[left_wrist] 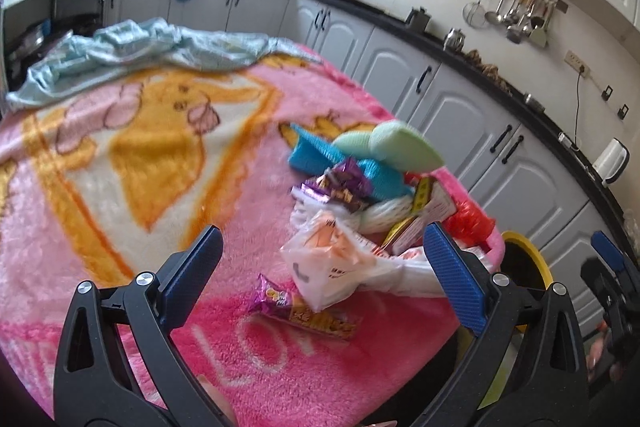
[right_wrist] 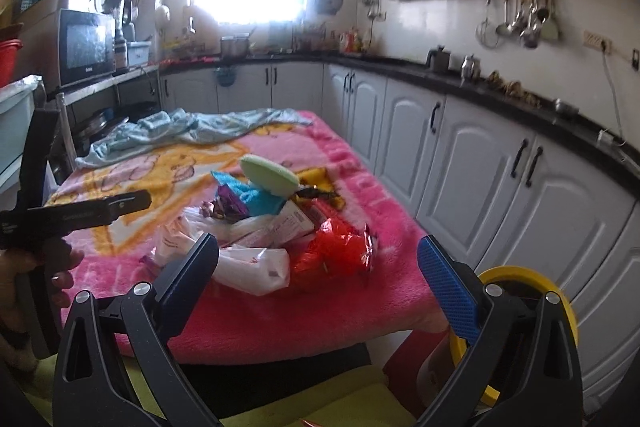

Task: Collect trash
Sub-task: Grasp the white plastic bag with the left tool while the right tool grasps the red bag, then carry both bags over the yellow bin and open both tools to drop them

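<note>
a: kitchen, grey cabinets along the right, pink blanket spread over the table. trash heaped near its right edge.

b: what's in the heap?

a: white plastic bag nearest, purple snack wrapper lying apart just in front, red crinkled wrapper on the right side, small cartons and a second purple wrapper behind. blue cloth and green sponges on the far side, likely not trash.

b: claws?

a: left gripper spread wide, holding nothing, framing the white bag. right gripper also spread wide and unloaded, off the near edge of the table. yellow-rimmed bin below the right edge.

b: handling?

a: all looks light, thin, slippery film. bag will collapse; pinch a bunched fold, not a flat face. flat wrapper on plush pile probably needs taking by a crimped end.
</note>
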{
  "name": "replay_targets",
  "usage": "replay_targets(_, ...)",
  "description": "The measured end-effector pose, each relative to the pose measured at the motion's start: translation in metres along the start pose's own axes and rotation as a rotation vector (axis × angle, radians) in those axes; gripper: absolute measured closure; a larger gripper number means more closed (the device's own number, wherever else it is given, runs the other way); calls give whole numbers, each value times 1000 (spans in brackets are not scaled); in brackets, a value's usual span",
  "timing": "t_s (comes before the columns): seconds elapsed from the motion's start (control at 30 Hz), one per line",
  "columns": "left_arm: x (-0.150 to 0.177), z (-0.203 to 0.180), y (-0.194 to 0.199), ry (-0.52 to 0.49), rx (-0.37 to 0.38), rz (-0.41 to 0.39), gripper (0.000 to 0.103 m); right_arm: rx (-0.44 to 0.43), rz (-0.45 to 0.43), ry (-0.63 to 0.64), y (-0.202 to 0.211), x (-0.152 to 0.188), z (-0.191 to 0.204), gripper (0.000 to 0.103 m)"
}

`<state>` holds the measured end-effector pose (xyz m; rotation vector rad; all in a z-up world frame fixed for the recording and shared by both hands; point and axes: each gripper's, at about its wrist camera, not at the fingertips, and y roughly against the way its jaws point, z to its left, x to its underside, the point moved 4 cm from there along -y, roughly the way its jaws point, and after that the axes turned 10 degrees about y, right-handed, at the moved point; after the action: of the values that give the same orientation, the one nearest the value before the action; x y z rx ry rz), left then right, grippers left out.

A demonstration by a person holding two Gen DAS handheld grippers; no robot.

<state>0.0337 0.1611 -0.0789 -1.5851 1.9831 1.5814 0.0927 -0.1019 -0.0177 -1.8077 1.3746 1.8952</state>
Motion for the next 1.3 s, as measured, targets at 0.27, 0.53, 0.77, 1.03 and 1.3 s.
replay_targets(0.27, 3, 8, -32, 10, 21, 100, 11, -70, 119, -35, -66, 8, -17, 6)
replay_targets(0.53, 5, 20, -57, 54, 12, 180, 11, -124, 187, -42, -108, 16, -23, 19)
replay_targets(0.77, 8, 16, -63, 72, 67, 222, 30, -169, 251, -39, -134, 23, -29, 56)
replay_targets(1.03, 10, 8, -61, 50, 90, 225, 59, -189, 253, -25, -140, 26, -29, 85)
replay_targets(1.3, 3, 4, -49, 16, 106, 172, 79, -195, 204, -51, -129, 18, -31, 93)
